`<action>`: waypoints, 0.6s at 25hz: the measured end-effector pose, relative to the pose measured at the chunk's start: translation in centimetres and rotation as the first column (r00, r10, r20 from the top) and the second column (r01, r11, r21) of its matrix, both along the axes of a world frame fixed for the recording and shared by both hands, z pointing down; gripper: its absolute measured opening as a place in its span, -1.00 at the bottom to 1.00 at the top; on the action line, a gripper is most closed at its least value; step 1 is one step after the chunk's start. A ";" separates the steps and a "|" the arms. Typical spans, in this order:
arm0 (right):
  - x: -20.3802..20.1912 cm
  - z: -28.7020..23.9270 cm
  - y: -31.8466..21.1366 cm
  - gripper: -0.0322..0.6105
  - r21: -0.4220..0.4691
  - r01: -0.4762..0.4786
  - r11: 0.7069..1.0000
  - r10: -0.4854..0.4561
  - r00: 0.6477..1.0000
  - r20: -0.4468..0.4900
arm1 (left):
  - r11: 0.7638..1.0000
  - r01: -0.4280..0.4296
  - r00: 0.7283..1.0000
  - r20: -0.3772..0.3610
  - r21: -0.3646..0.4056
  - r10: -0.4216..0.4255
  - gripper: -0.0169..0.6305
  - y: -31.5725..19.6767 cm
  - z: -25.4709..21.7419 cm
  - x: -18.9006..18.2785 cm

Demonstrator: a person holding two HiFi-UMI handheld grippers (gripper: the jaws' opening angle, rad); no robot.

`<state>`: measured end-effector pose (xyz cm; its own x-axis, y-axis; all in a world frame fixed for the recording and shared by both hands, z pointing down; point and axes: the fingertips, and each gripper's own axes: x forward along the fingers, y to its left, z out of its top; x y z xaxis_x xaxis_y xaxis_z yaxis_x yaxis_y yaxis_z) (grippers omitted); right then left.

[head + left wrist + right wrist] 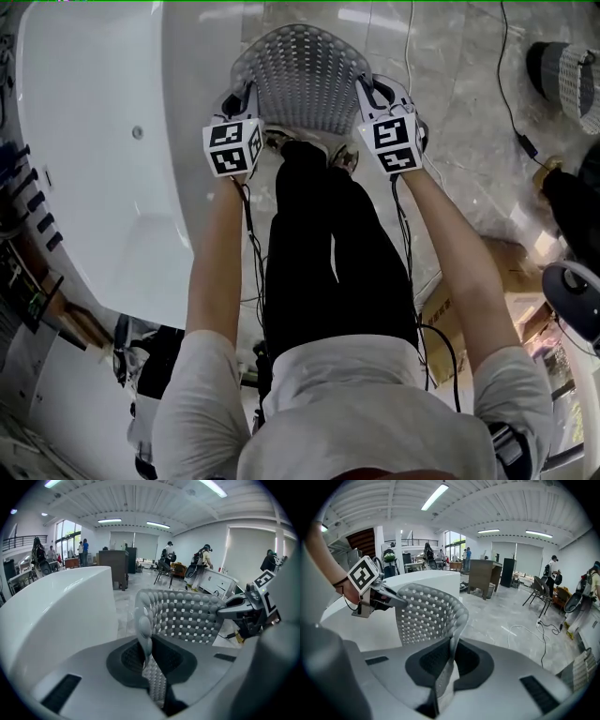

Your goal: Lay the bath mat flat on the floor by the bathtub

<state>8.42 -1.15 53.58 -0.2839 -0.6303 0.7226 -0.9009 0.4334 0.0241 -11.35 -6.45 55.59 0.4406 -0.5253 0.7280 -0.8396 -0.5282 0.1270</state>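
Grippers on both hands are closed tight on one grey, perforated bath mat (305,80). The left gripper (246,96) pinches its near-left corner and the right gripper (367,92) its near-right corner, each with the mat's edge squeezed between nearly shut jaws. The held edge runs left to right between them, level with neither hand clearly ahead, and the rest of the mat reaches away from the person to the far side, bowed into an arch. It appears to be in the air, above the marble floor (459,141). The white bathtub (94,141) lies to the left, with its wall just beside the left gripper, so the left hand is the nearer one to the tub. The mat's length seems to run away from the grippers, roughly along the tub's side. Lowering it would likely mean bringing the far end down first, then the held edge. The count is one mat, two grippers and one bathtub.
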 end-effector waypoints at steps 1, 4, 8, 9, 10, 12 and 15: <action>0.1 0.0 -0.3 -0.82 -0.002 0.003 1.000 -0.003 1.000 -0.002 | 1.000 -0.003 1.000 0.000 -0.001 0.003 -0.86 -0.1 0.2 0.2; 0.2 0.1 -0.9 -0.82 -0.002 0.018 1.000 -0.018 1.000 -0.014 | 1.000 0.005 1.000 -0.011 -0.008 -0.006 -0.86 -0.8 0.5 0.7; 0.3 0.5 -2.2 -0.82 -0.013 0.008 1.000 -0.008 0.999 -0.034 | 1.000 0.008 1.000 -0.022 -0.019 -0.008 -0.86 -2.5 0.9 0.9; 0.3 0.6 -2.6 -0.82 -0.015 -0.002 1.000 0.001 0.999 -0.037 | 1.000 0.004 1.000 -0.025 -0.021 -0.005 -0.86 -2.9 1.0 0.9; 0.3 0.6 -3.0 -0.82 -0.018 -0.013 1.000 0.012 0.999 -0.038 | 1.000 -0.001 1.000 -0.028 -0.023 0.000 -0.86 -3.3 1.0 0.8; 0.4 0.5 -3.9 -0.82 -0.017 -0.032 0.999 0.031 0.999 -0.042 | 1.000 -0.007 1.000 -0.031 -0.026 0.006 -0.86 -4.2 1.0 0.7; 0.7 0.6 -4.9 -0.82 -0.025 -0.057 0.998 0.056 0.997 -0.051 | 0.999 -0.017 0.999 -0.034 -0.034 0.016 -0.86 -5.3 0.9 0.8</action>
<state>9.07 -6.04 54.18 -0.2118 -0.6249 0.7514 -0.9218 0.3832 0.0589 -10.52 -11.76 56.48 0.4741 -0.4927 0.7297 -0.8255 -0.5371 0.1737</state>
